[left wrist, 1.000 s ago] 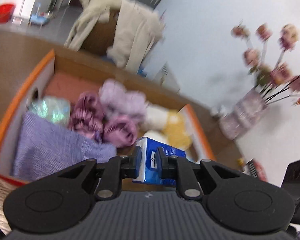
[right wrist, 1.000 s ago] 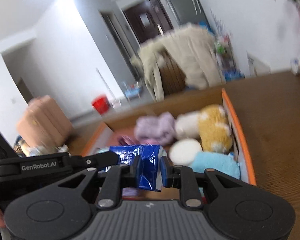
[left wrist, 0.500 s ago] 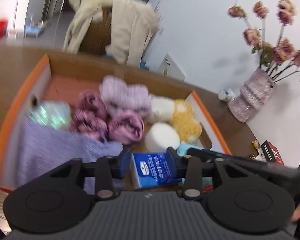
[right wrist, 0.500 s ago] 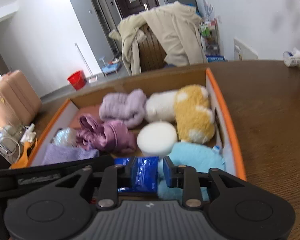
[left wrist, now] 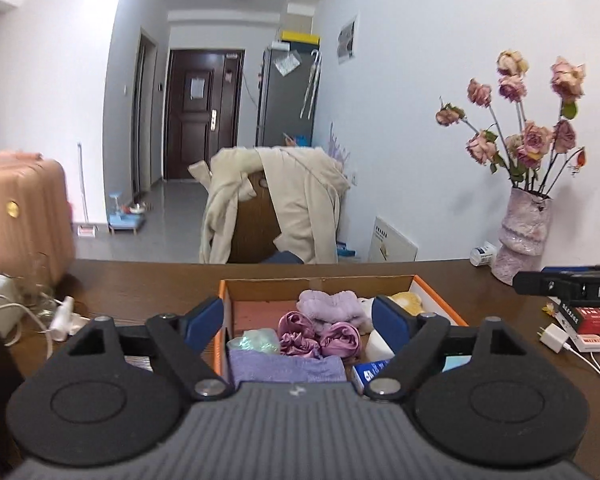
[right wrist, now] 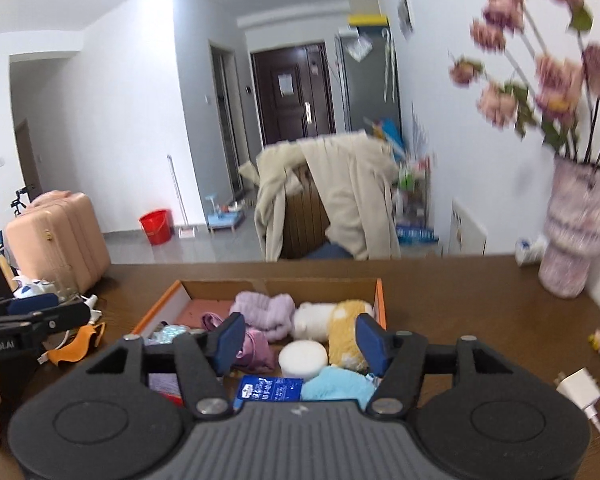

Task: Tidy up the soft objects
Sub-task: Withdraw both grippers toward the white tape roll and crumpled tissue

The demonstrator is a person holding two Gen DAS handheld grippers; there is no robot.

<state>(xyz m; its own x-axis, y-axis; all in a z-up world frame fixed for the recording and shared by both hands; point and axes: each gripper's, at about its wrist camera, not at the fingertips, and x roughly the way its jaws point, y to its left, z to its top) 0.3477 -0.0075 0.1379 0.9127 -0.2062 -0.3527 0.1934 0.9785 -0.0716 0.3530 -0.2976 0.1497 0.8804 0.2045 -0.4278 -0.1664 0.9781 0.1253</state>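
Note:
A cardboard box with an orange rim (left wrist: pixel 440 300) (right wrist: pixel 380 300) stands on the brown table, filled with soft things. A blue tissue pack (left wrist: pixel 368 372) (right wrist: pixel 270 390) lies at its near edge, beside a light blue fluffy item (right wrist: pixel 340 386) and a white round sponge (right wrist: pixel 302 356). Farther in are purple satin scrunchies (left wrist: pixel 320 336), a lilac fluffy piece (right wrist: pixel 266 312), a yellow and white plush (right wrist: pixel 344 328) and a folded lavender cloth (left wrist: pixel 288 366). My left gripper (left wrist: pixel 298 320) and right gripper (right wrist: pixel 300 340) hover above the box's near side, jaws opening, nothing between them.
A pink vase of dried roses (left wrist: pixel 524 236) (right wrist: pixel 576 236) stands at the right by the wall. A white charger with cable (left wrist: pixel 554 338) and a red packet (left wrist: pixel 588 320) lie right of the box. White cables (left wrist: pixel 60 318) lie left. A coat-draped chair (left wrist: pixel 276 208) stands behind.
Both grippers held the blue tissue pack between them, then let it go into the box's near side. Both have since risen and drawn back, jaws spreading wide.

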